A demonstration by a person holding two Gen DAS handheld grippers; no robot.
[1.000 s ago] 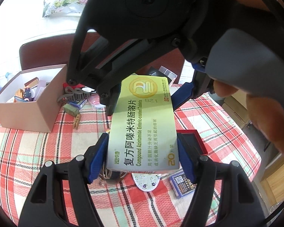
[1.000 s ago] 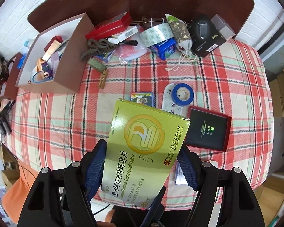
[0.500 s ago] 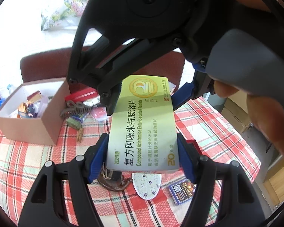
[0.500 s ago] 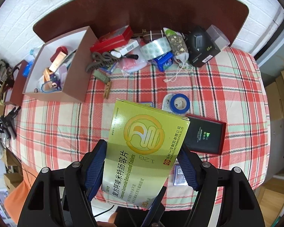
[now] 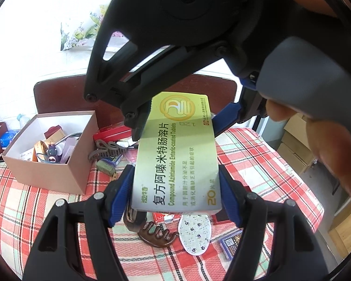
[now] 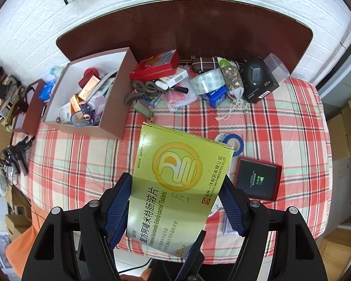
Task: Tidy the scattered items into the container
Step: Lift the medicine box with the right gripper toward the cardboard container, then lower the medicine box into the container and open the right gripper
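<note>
— Higher now? Both tongs have lifted the yellow-green pill box (image 6: 175,187) further above the checked tablecloth (image 6: 82,159).

— Yes. The left gripper (image 5: 175,187) and right gripper (image 6: 175,201) each squeeze it. The open cardboard box (image 6: 114,107) sits far left.

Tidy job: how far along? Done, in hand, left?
Partly done. The box already holds several small packets. In hand: the green carton, gripped by both the left tongs and the right tongs above the table. Left: the pile beside the box, plus the tape, black case and comb.
</note>
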